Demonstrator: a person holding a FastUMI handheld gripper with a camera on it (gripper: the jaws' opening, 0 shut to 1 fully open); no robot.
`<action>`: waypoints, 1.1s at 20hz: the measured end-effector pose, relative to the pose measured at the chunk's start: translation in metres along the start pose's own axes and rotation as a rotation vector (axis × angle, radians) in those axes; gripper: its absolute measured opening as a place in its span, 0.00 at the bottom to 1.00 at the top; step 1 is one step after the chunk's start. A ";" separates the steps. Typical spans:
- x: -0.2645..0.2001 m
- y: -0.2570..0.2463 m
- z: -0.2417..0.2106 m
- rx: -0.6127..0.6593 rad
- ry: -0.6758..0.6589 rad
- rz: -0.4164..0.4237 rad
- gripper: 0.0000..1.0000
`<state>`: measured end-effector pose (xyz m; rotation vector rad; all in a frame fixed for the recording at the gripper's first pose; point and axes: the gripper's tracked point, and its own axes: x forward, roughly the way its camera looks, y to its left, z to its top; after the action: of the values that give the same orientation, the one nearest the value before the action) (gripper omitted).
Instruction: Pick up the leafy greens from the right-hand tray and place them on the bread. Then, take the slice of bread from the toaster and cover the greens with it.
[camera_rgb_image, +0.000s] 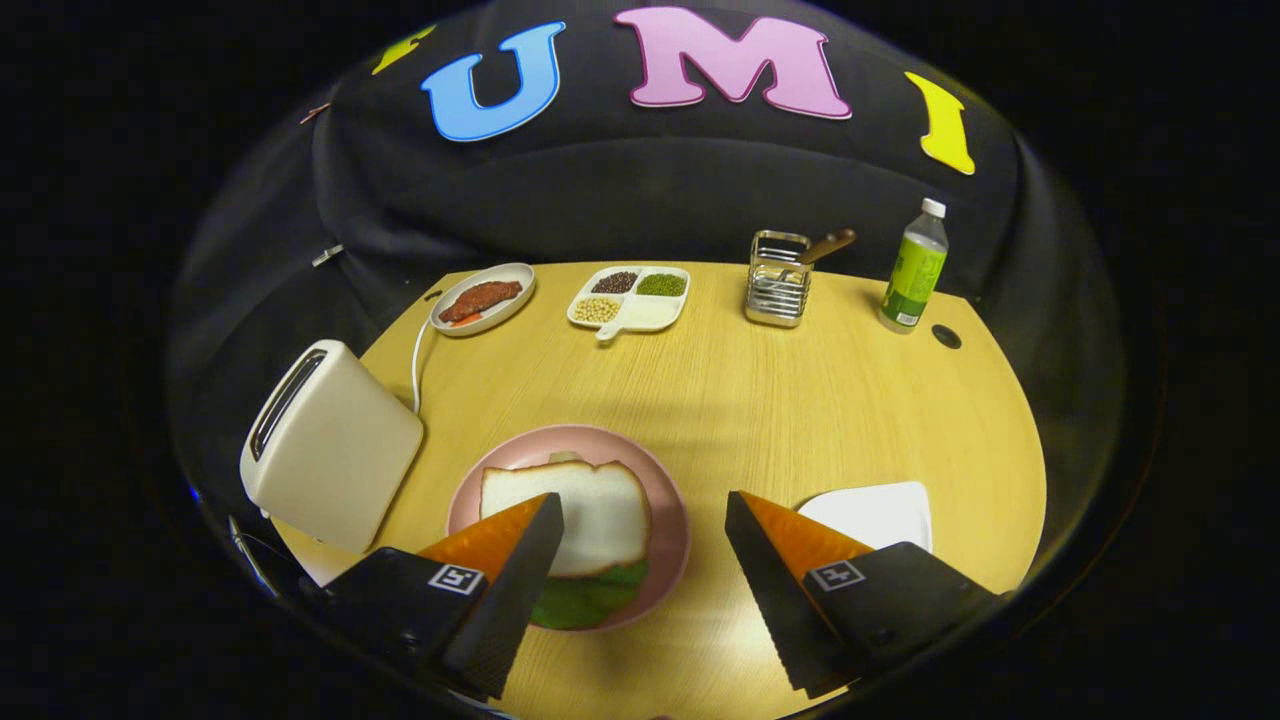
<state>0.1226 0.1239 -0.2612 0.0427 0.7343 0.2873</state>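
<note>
A pink plate (655, 470) lies on the wooden table just ahead of my fingers. On it rests a slice of white bread (600, 510), with leafy greens (590, 597) sticking out from under its near edge. My gripper (640, 530) hangs open above the plate's near side, nothing between its fingers; the left finger covers part of the bread. A cream toaster (330, 450) stands to the left of the plate, its slot dark. A white tray (880, 512) lies to the right, behind the right finger, and looks bare.
At the table's far side stand an oval dish with reddish meat (482, 299), a divided white dish of beans and grains (630, 296), a metal utensil holder (778, 278) and a green bottle (915, 268). The toaster's white cord (416, 365) runs back along the left.
</note>
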 end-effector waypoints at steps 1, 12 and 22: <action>-0.009 -0.001 0.005 -0.004 -0.020 -0.009 1.00; -0.136 0.004 0.086 -0.080 -0.350 -0.070 0.99; -0.244 -0.007 0.139 -0.026 -0.639 -0.161 0.99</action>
<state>0.0453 0.0589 0.0005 0.0474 0.0978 0.1153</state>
